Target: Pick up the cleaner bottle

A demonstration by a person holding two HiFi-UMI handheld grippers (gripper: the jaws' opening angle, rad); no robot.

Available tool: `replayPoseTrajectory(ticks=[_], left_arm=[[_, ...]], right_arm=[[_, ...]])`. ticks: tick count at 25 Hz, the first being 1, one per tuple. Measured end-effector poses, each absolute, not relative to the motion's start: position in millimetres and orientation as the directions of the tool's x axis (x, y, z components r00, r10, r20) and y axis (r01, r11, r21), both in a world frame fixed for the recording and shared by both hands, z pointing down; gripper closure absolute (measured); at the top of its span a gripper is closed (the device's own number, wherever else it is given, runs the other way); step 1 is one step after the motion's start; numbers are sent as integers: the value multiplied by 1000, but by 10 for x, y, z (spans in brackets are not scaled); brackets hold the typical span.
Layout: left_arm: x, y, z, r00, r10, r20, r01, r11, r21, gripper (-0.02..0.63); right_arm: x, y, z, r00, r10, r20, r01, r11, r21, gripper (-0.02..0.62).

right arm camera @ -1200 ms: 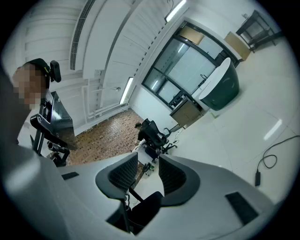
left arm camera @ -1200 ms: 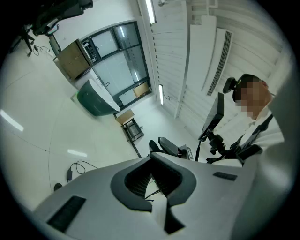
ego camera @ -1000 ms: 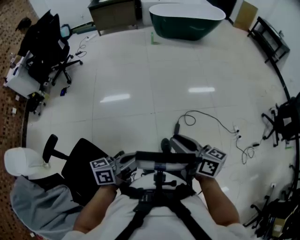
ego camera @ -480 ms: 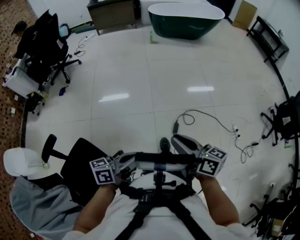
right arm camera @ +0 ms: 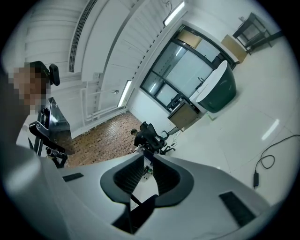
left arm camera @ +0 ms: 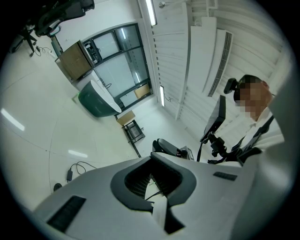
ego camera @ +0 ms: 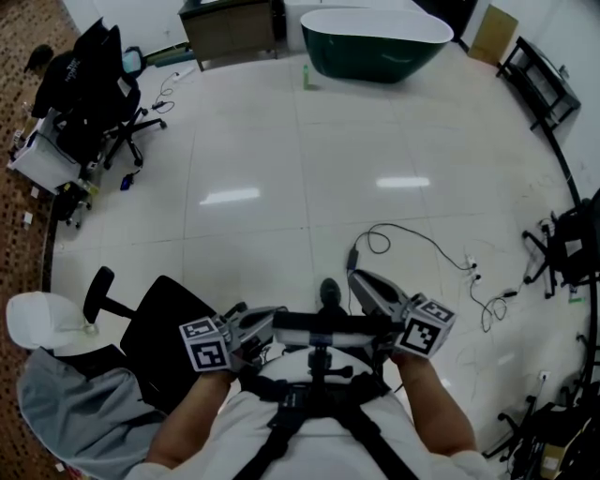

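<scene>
The cleaner bottle is a small green bottle standing on the white floor far ahead, just left of the dark green bathtub. Both grippers are held close to my chest, far from the bottle. My left gripper points right, and its jaws meet at the tips with nothing between them. My right gripper points up and left. Its jaws have just been closing and now stand together with nothing between them.
A black cable loops over the floor ahead on the right. Black office chairs stand at the far left, another chair close on my left. A wooden cabinet is beside the tub, a black rack at far right.
The right gripper's fingers have drawn together. Both hands stay near my chest and the bottle has not moved.
</scene>
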State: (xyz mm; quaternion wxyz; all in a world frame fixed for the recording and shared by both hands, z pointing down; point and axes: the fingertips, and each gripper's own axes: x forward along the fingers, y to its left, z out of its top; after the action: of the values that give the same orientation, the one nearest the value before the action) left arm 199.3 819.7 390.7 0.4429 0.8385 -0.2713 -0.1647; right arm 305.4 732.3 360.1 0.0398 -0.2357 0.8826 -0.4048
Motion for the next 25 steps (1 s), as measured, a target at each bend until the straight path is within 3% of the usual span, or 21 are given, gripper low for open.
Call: replayPoseTrajectory(ticks=[10,13,16,20,25], left_arm=[[1954,8249,3912,791,-610,-44,-315,-468,826,615],[1894,8111,3793,769,-636,-55,-350,-493,797,615],[1759,7638,3573,690,-721,-56,-472,-507,721,615],[1569,6925,3461,520,-854,20,-680,-399,615,615],[1633,6498,3434,467,-882,70,-742,-347,574,615]], right_arm=[[3081,7303,3473,-843,-521,137,-483,618,-621,492],[2887,7496,3332,-932,-347,109,-332,689,-645,492],[2613,7731,3281,-977,-156,146,-212,798,-564,492],[2230,7890,3301,-982,-22,186,-118,846,-521,492],[1861,8021,3219,-983,118,139,20,827,-562,490]])
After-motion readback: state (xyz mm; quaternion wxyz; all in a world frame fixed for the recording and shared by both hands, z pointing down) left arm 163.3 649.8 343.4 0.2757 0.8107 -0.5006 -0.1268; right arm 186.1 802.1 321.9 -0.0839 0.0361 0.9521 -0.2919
